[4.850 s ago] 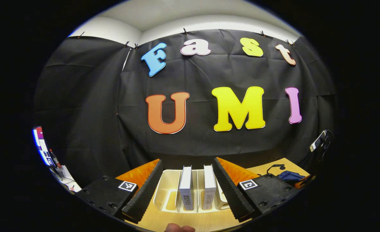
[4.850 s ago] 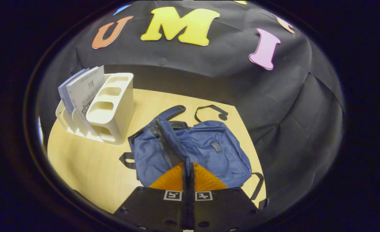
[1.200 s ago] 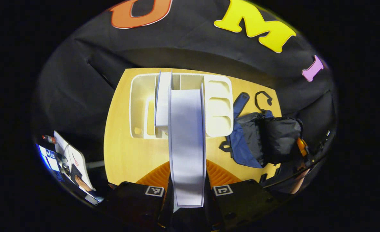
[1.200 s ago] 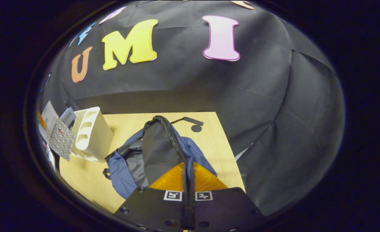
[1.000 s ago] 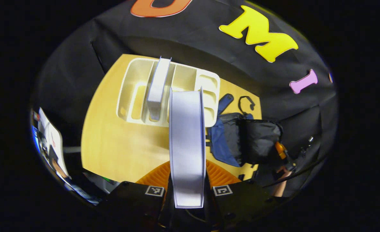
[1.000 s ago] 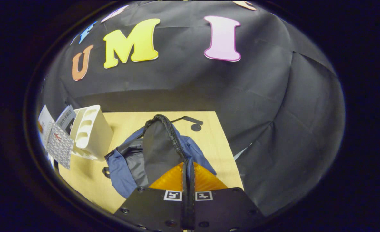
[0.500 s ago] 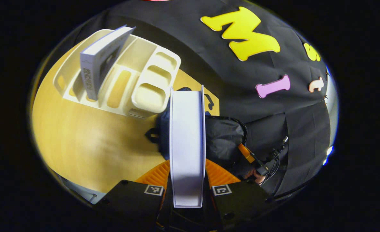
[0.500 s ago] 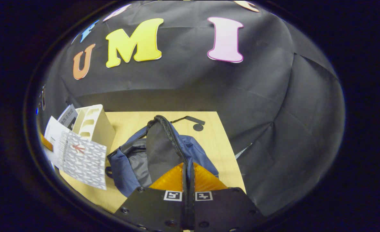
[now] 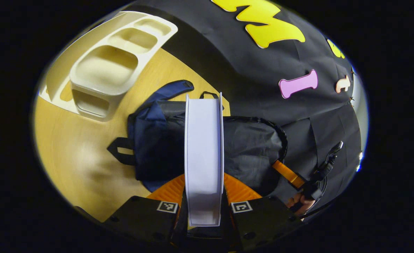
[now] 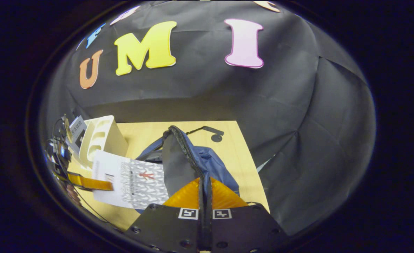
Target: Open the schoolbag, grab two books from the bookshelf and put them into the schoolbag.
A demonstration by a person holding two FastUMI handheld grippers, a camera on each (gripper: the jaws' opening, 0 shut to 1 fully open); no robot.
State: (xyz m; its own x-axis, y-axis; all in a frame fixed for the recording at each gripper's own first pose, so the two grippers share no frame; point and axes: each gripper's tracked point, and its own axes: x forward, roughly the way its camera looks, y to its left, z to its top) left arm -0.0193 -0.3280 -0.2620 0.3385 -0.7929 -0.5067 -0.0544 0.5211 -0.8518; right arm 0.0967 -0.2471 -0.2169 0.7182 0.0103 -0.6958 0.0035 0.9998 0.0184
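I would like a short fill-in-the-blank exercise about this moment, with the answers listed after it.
1. The left gripper is shut on a white ____, held edge-on between its fingers.
2. The right gripper pinches the zipped rim of the dark blue fabric ____, lifting its flap so the mouth is open.
3. The cream plastic bookshelf stands on the light ____ table.
4. In the right gripper view, one book stands in the ____.

Answers: book; schoolbag; wooden; bookshelf
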